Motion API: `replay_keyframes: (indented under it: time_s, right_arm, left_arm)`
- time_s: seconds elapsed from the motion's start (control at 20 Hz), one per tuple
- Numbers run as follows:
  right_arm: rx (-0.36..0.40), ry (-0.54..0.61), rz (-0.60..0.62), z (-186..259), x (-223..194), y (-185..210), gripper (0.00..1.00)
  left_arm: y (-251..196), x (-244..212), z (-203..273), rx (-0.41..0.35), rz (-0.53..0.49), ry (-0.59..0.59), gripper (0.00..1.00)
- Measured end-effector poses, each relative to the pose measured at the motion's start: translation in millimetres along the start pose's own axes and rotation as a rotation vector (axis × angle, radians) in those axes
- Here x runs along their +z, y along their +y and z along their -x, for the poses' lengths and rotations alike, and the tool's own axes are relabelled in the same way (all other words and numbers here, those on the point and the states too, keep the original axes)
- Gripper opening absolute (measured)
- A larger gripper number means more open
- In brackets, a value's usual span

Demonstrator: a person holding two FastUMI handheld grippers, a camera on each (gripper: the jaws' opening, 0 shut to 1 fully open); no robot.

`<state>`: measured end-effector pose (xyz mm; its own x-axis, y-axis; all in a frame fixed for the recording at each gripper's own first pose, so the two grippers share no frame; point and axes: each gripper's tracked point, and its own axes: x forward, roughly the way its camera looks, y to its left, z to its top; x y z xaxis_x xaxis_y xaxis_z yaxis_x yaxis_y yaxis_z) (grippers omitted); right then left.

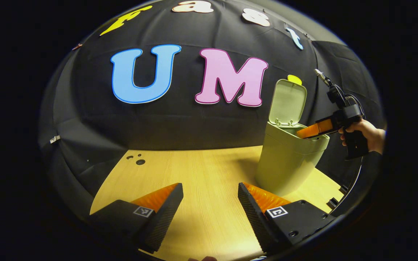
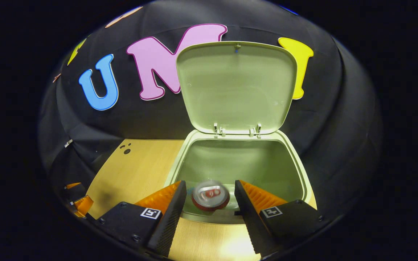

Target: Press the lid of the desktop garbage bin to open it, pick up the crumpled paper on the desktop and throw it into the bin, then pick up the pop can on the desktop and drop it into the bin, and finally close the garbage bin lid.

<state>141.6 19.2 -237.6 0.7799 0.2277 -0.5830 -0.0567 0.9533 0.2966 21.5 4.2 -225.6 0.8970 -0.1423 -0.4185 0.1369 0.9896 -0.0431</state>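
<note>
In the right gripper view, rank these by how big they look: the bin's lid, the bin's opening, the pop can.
1. Lid, standing open.
2. Bin opening, close to the lid in apparent size; the fisheye makes that order unsure.
3. Pop can, clearly smallest, blurred, between the open right tool's fingers, over the bin's near rim.

My left hand-held gripper (image 1: 210, 203) hangs low over the desk (image 1: 201, 170) near its front edge, fingers spread wide apart with nothing between them. In the left gripper view I see my right hand-held gripper (image 1: 305, 133) raised off toward the desk's right side, tips pointing left, a hand (image 1: 367, 135) wrapped round its grip. In the right gripper view its fingers (image 2: 171, 203) stand apart, pressing on nothing.
</note>
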Motion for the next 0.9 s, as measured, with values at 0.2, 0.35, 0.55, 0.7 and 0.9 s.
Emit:
replay_keyframes:
  time_s: [0.2, 0.35, 0.55, 0.7, 0.9]
  right_arm:
    - [-0.001, -0.020, -0.012, 3.2, 5.3, -0.4, 0.85]
    - [0.020, -0.085, -0.030, 16.4, 23.9, 7.8, 0.84]
    - [0.018, -0.223, -0.006, 48.4, 74.2, 9.6, 0.82]
    - [0.009, -0.299, 0.029, 68.3, 109.2, 9.7, 0.85]
    - [-0.008, -0.389, 0.085, 90.5, 148.9, 10.7, 0.92]
  left_arm:
    - [-0.1, -0.7, 0.5, -0.003, 0.002, 0.004, 0.97]
    - [0.1, -1.7, 0.0, -0.004, -0.004, 0.007, 0.97]
    - [2.3, -2.3, 0.8, 0.002, 0.007, 0.009, 0.97]
    - [0.0, -4.3, 0.8, -0.005, 0.010, 0.012, 0.97]
    - [-3.1, -2.9, 1.0, -0.012, 0.004, 0.009, 0.97]
